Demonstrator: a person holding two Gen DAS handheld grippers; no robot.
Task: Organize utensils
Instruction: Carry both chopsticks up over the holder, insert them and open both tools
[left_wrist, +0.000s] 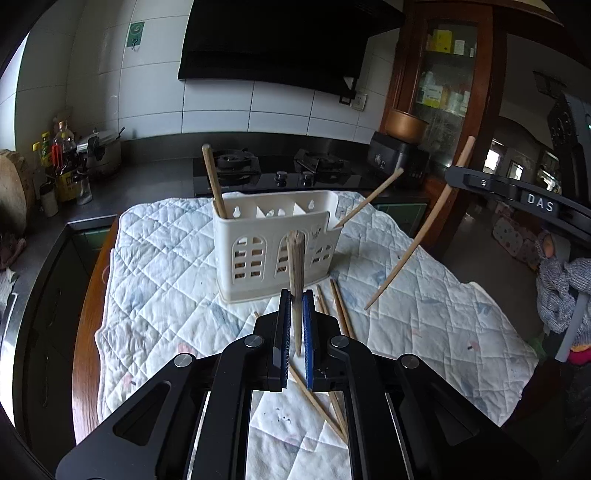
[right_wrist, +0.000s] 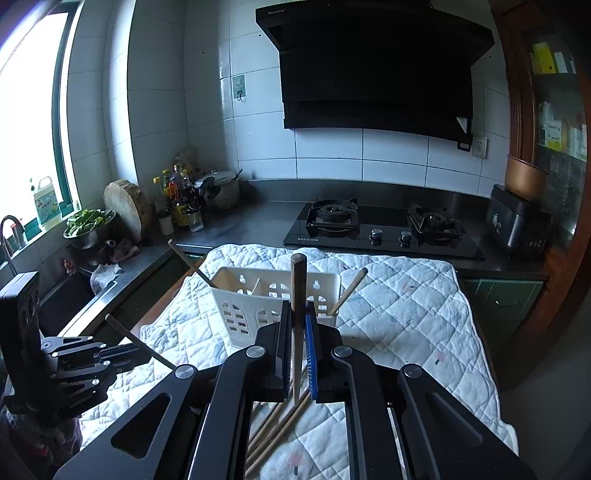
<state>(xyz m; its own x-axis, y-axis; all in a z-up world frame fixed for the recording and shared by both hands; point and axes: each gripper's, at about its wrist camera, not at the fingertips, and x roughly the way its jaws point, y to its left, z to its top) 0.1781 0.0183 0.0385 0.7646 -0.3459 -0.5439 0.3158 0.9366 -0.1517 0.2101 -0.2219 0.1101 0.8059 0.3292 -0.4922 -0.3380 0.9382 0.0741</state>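
Note:
A white plastic utensil holder (left_wrist: 275, 243) (right_wrist: 258, 299) stands on a quilted white cloth. One chopstick (left_wrist: 214, 181) leans in its left compartment, another (left_wrist: 369, 203) in its right. My left gripper (left_wrist: 295, 301) is shut on a wooden chopstick (left_wrist: 295, 266) held upright just before the holder. My right gripper (right_wrist: 298, 314) is shut on a chopstick (right_wrist: 297, 291) held upright above the cloth; it shows in the left wrist view (left_wrist: 421, 229) at the right. Several loose chopsticks (left_wrist: 340, 310) (right_wrist: 277, 432) lie on the cloth below the grippers.
The quilted cloth (left_wrist: 166, 266) (right_wrist: 406, 314) covers a wooden table. Behind it run a dark counter with a gas hob (right_wrist: 384, 225), bottles (right_wrist: 181, 199), a pot and a cutting board (right_wrist: 125, 206). A sink (right_wrist: 70, 299) lies left. A black appliance (right_wrist: 517, 221) stands right.

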